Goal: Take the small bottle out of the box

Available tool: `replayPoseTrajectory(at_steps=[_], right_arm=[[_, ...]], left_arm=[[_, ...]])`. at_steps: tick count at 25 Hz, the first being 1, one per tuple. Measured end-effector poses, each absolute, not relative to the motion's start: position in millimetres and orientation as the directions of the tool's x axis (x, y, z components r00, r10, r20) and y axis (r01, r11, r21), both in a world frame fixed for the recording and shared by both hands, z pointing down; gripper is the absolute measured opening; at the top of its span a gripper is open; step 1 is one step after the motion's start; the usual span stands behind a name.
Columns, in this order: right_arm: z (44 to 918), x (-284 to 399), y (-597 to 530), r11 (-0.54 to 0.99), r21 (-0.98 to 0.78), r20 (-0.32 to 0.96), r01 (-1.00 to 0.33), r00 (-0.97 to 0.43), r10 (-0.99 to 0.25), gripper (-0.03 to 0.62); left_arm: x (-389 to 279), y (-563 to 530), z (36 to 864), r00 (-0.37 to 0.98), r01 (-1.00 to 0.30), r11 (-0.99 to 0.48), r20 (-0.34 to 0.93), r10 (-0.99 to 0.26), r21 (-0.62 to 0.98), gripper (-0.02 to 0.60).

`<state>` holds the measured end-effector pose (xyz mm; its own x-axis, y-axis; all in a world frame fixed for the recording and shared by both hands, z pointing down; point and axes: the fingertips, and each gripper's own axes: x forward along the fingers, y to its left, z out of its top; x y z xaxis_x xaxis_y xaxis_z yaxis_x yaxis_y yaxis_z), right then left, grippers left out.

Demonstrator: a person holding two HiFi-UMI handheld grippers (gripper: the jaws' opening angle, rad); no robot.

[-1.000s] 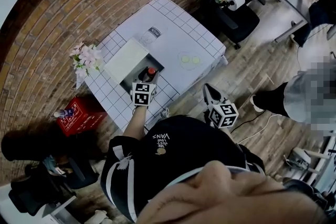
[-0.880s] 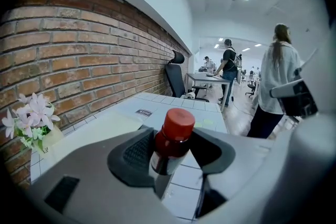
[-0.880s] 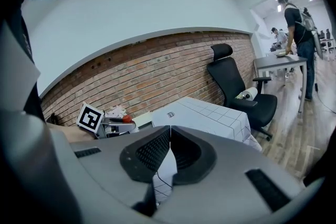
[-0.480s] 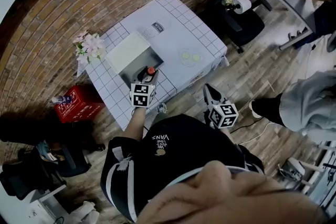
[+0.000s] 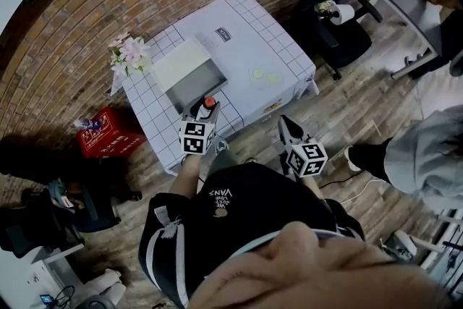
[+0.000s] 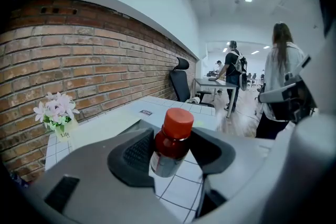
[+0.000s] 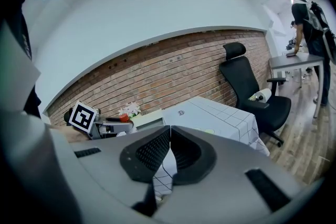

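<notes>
Left gripper (image 5: pixel 205 110) clamps the small bottle (image 5: pixel 208 102), only its red cap peeking out overhead, beside the box (image 5: pixel 187 63); right gripper (image 7: pixel 169 150), jaws pressed together, holds nothing.

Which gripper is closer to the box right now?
Left. The left gripper, shut on the small bottle, is at the box's near edge; the right gripper hangs beyond the table, empty.

The bottle (image 6: pixel 170 147) is showing an orange-red cap over a dark red body. The bench (image 5: pixel 249 47) is wearing white gridded with thin dark lines. At left, pink flowers (image 5: pixel 130 53) and a red crate (image 5: pixel 108 137) are glowing against the red-brown brick wall (image 5: pixel 87 11).
</notes>
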<state>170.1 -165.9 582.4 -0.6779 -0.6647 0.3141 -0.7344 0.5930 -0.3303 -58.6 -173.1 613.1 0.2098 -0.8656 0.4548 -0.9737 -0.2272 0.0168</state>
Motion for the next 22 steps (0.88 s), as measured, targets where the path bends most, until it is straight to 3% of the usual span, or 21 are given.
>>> replayPoseTrajectory(at_steps=[22], right_arm=[[577.8, 121.7, -137.3, 0.560, -0.333, 0.305, -0.759, -0.648, -0.698, 0.002]], left_arm=[[-80.1, -116.5, 592.1, 0.300, -0.948, -0.317, 0.429, -0.852, 0.034, 0.215]])
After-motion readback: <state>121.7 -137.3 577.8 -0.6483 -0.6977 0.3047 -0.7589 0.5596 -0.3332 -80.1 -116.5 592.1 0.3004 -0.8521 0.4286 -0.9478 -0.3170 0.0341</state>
